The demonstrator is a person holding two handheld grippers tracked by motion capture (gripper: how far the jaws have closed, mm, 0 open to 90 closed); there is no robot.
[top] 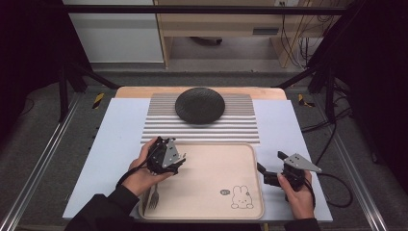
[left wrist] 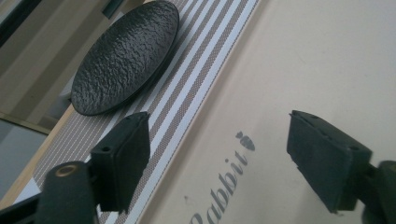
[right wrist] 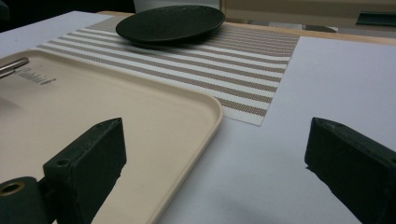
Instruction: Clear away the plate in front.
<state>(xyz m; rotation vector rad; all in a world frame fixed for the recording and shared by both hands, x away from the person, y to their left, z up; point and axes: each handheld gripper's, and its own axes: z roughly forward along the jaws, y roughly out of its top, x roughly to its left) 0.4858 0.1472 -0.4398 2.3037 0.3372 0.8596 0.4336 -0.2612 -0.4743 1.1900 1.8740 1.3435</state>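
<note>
Left gripper [top: 179,162], jaws wide and empty, lower left over beige tray [top: 211,159]: to be lifted clear without nudging the fork [top: 153,197] beneath the hand.

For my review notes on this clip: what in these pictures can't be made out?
- Fork: high view, handle hidden under the left hand; only the tines show.
- Tray lettering: left gripper view, cut off by the bottom edge.
- Left gripper: high view, jaw tips hidden by its grey plate.
- Small tray emblem: high view, too small to read.
</note>
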